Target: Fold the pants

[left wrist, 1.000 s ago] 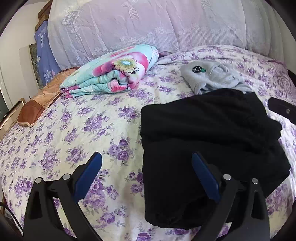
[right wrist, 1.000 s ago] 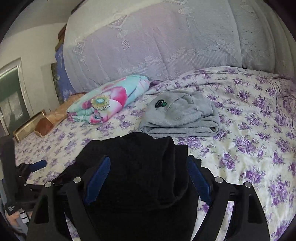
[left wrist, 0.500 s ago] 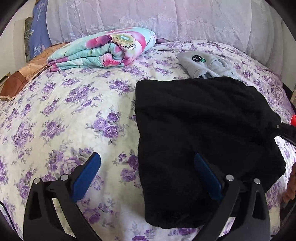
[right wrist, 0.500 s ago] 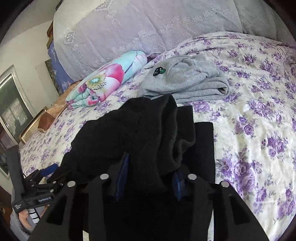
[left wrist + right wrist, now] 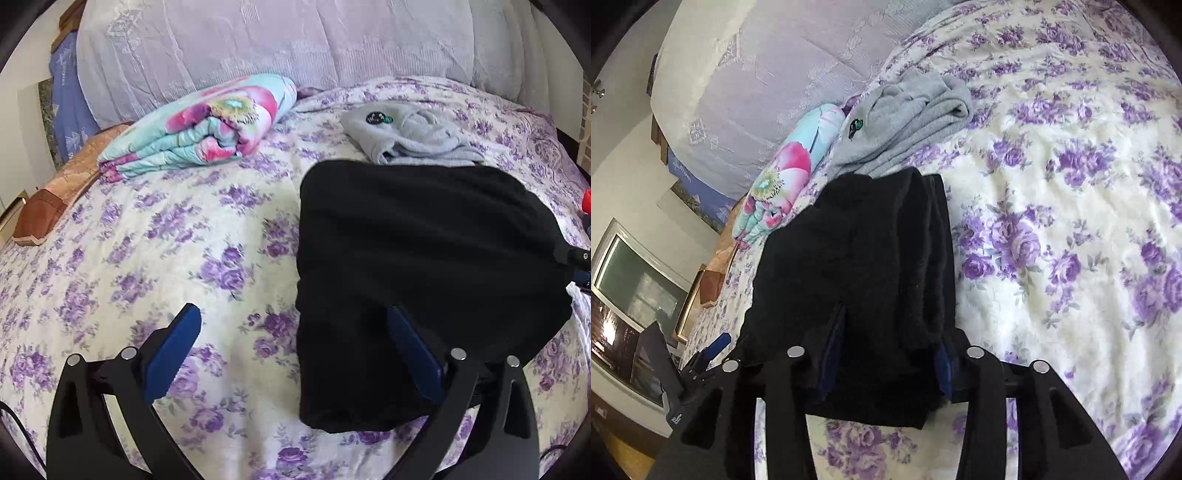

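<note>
The black pants (image 5: 417,258) lie folded on the floral bed sheet (image 5: 184,240), right of centre in the left wrist view. My left gripper (image 5: 291,343) is open and empty, its right finger over the pants' near edge and its left finger over the sheet. My right gripper (image 5: 886,343) is shut on the pants (image 5: 849,266), pinching a thick bunched fold at their near right edge. The right gripper also shows at the right edge of the left wrist view (image 5: 576,258).
A folded grey garment (image 5: 410,136) lies just behind the pants. A rolled floral quilt (image 5: 199,125) lies at the back left, with a brown pillow (image 5: 55,199) beside it. A lilac covered headboard (image 5: 277,48) rises behind. The bed's edge drops off at the right.
My right gripper has closed on the pants' right edge and tilted, pulling the cloth taut. My left gripper stays open, shifting only slightly.
</note>
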`<state>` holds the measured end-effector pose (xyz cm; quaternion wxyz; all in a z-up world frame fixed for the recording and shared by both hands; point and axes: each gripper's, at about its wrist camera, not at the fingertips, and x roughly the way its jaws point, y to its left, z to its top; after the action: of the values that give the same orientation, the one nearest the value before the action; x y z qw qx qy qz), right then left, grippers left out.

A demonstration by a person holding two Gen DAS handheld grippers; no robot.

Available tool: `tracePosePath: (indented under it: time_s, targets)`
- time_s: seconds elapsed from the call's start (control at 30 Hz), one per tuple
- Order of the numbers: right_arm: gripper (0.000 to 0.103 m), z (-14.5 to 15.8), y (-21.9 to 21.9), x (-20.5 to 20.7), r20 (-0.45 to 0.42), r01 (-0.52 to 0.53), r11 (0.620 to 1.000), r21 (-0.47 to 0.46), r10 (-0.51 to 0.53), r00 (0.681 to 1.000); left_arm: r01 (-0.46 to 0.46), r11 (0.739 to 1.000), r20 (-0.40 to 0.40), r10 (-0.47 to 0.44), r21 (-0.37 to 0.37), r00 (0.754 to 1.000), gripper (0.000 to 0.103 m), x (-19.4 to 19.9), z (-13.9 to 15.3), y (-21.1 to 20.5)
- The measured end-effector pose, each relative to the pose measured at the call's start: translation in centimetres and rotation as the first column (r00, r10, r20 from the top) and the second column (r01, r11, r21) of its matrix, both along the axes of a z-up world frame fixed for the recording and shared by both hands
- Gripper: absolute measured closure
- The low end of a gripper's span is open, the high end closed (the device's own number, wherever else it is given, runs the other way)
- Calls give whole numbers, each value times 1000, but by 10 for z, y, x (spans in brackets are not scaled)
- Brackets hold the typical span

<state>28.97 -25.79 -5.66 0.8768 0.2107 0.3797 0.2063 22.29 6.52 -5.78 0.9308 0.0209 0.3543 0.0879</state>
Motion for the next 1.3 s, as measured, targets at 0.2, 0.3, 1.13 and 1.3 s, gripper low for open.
tracePosePath:
  time_s: [0.2,0.3,1.13,1.3]
  targets:
    - [49,58,30,-17,262,24,986,-164,20,965,11,1000,89,-13,20,996,4,7,39,-8]
    - [49,49,60,-4,237,-66,975,-212,117,964,35,999,43,-37,41,998,4,23,28,-24]
    - [6,-17,44,32,27,-16,983,-184,21,999,-8,994,-54,2,-108,999,4,35,-27,-13]
    - [6,-13,16,18,25,26,998,-55,-25,999,-11,997,-32,9,-75,999,4,32,-24,-18]
